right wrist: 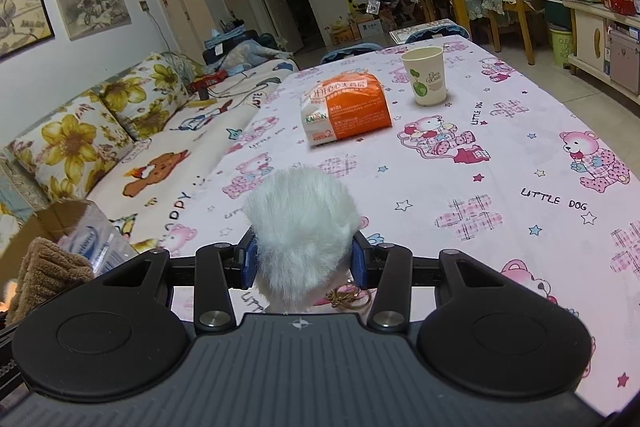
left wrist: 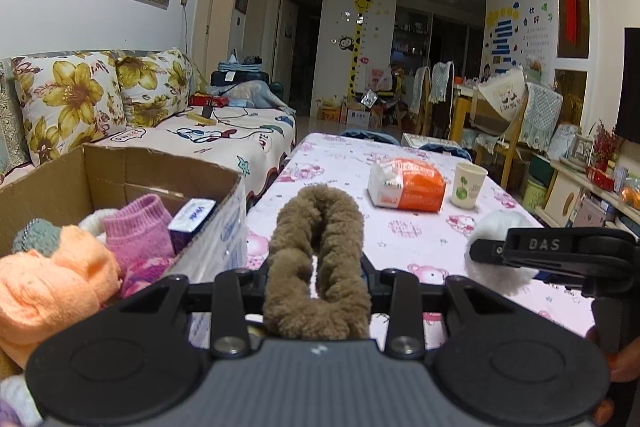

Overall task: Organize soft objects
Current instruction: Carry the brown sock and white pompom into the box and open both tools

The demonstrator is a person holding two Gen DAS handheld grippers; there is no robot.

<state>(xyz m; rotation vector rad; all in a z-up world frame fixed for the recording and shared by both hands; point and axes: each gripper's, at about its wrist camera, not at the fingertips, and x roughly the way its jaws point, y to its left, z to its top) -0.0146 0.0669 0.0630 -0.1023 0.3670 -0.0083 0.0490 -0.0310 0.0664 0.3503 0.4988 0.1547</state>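
I had the left gripper [left wrist: 318, 267] clenched on a brown plush [left wrist: 316, 259] beside the box [left wrist: 160, 167], the right gripper [right wrist: 304, 261] clenched on a white pompom [right wrist: 300, 223] above the worktop [right wrist: 480, 155]; risk: slick fur slipping out, falling short of the box.
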